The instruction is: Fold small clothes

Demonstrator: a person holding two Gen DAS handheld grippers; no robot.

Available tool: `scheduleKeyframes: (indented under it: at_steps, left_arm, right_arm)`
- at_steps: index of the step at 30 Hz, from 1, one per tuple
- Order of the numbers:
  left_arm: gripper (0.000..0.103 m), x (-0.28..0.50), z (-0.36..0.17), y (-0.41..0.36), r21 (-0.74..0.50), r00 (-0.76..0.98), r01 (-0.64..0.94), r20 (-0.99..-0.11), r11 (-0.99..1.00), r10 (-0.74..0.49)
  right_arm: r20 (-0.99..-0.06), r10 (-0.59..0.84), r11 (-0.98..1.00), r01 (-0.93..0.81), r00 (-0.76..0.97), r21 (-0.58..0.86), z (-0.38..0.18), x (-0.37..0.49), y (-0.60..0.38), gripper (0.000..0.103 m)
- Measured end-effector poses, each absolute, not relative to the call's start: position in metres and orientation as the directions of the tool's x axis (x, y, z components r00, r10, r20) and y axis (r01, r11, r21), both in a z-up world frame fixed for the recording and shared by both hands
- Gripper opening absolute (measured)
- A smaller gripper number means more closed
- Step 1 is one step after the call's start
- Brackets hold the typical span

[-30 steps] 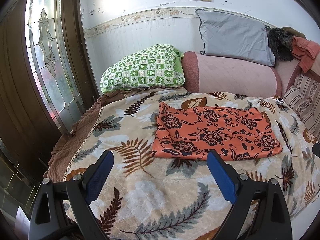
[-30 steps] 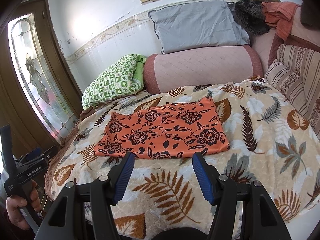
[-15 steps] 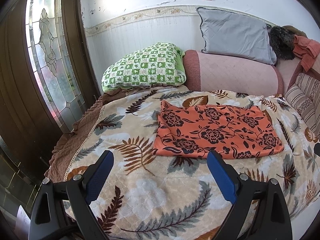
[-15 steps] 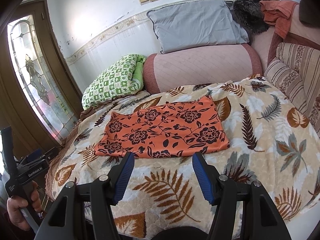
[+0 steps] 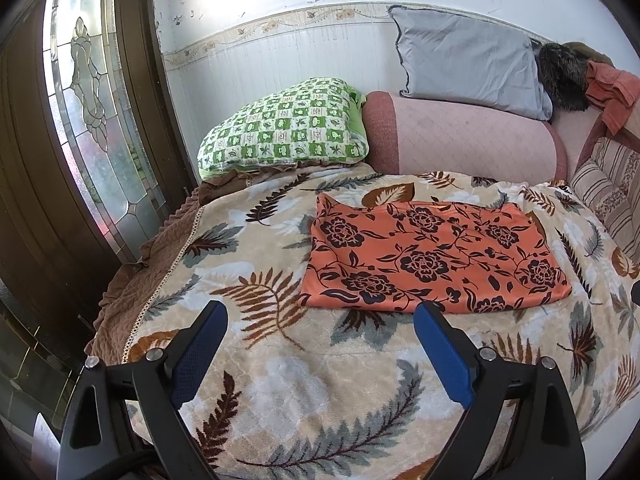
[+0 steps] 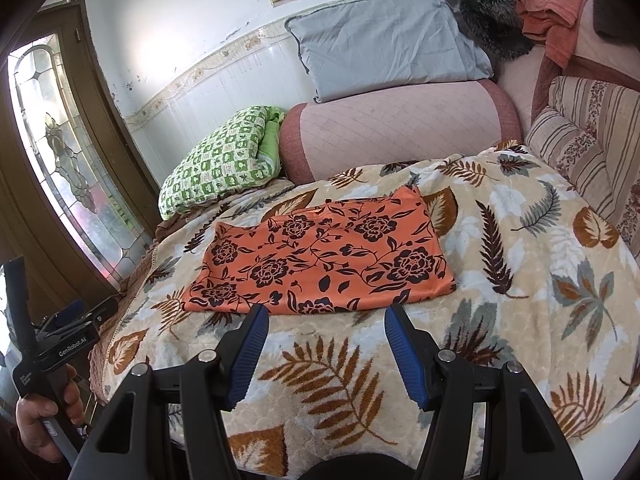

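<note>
Garment: one orange cloth (image 5: 432, 256) with black flowers lies flat on the leaf-print blanket (image 5: 280, 392), roughly rectangular, with no fold in it that I can make out yet.
Change: almost nothing. Over the last second the cloth has only slid a touch lower in my left view, and it sits the same in my right view. So I judge the folding has not begun, and I am only lined up at the cloth's near edge.
My left gripper (image 5: 320, 344): fingers wide apart, nothing between them, hanging over the blanket just short of the cloth's near edge.
My right gripper (image 6: 326, 346): fingers apart too, holding nothing, also just short of that near edge, pointing at its middle.
Left hand (image 6: 44, 420): seen at the far left of my right view, wrapped round the left gripper's handle, well away from the cloth.
Beyond the cloth: one green checked pillow (image 5: 284, 124) past its far left corner, one pink bolster (image 5: 472, 140) behind it, one grey pillow (image 5: 468, 60) on top of the bolster.
Right of the cloth: two striped cushions (image 6: 588, 136).
Count: one cloth, two grippers, one blanket, two pillows, one bolster.
</note>
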State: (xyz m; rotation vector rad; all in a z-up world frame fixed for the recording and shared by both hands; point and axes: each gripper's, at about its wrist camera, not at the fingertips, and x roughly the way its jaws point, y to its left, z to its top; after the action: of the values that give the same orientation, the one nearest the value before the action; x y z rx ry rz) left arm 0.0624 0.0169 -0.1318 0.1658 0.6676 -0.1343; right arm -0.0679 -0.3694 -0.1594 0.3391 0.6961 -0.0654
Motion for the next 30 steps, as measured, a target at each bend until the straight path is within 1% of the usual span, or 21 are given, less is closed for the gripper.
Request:
scheduleKeyframes:
  at_steps: [30]
  left_arm:
    - [0.094, 0.083, -0.154, 0.017, 0.111, 0.751, 0.17, -0.658, 0.979, -0.056]
  right_arm:
    - [-0.674, 0.053, 0.944, 0.184, 0.736, 0.275, -0.179, -0.053, -0.366, 0.064]
